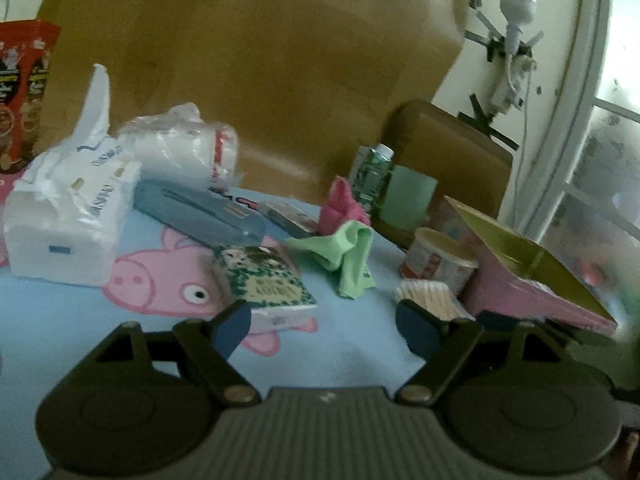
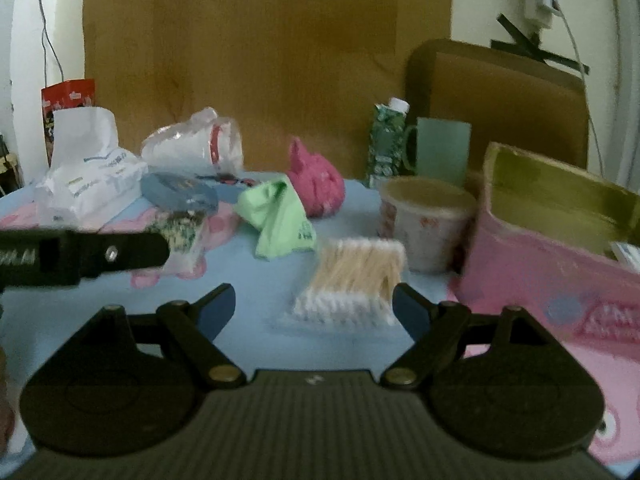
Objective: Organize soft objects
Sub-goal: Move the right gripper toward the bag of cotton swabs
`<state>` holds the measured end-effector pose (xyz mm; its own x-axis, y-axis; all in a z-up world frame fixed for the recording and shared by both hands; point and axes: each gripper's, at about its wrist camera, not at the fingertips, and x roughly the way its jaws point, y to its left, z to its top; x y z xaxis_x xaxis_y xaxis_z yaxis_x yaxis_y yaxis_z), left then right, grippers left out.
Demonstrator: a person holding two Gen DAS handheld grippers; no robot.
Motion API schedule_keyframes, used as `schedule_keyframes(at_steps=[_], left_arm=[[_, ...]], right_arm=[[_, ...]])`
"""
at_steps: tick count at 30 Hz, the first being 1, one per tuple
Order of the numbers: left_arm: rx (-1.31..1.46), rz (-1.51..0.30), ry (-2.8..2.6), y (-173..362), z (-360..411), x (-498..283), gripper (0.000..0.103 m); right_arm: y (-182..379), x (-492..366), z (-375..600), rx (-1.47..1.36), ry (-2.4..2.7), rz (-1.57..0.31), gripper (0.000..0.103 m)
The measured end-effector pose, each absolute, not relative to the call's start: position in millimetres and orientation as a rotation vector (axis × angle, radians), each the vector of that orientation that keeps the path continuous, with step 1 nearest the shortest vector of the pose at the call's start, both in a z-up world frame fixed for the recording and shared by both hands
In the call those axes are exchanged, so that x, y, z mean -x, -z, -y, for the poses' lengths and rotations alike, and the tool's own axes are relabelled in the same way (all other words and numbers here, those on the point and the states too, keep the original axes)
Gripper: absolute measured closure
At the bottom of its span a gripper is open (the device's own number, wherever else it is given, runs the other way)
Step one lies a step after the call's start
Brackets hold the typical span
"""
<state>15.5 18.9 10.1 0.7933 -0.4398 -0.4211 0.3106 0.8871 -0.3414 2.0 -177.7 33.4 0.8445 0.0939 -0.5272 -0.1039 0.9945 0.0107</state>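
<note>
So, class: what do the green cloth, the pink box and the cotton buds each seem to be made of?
Green cloth: soft matt fabric, judging by its crumpled folds. Pink box: probably printed cardboard, with thin stiff walls and a dull gold lining. Cotton buds: pale sticks, wood or paper, with white fluffy tips, seemingly in a clear wrapper.

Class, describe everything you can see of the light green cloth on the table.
The light green cloth is soft, thin fabric, crumpled into a loose, peaked heap on the blue tablecloth. A small dark green mark shows near one lower corner. It lies just in front of the pink cloth, seeming to touch it, with the cotton swab pack apart beside it. Neither gripper touches it.
</note>
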Motion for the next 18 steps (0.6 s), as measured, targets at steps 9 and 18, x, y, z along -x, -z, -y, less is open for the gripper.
schedule_keyframes(at_steps=[9, 18], left_arm=[[0.306, -0.507, 0.336, -10, -32, -19, 0.021], [0.306, -0.506, 0.280, -9, -35, -22, 0.020]], right_arm=[[-30, -59, 163, 0.036, -0.153, -0.619, 0.014], [-20, -76, 148, 0.205, -0.165, -0.636, 0.010]])
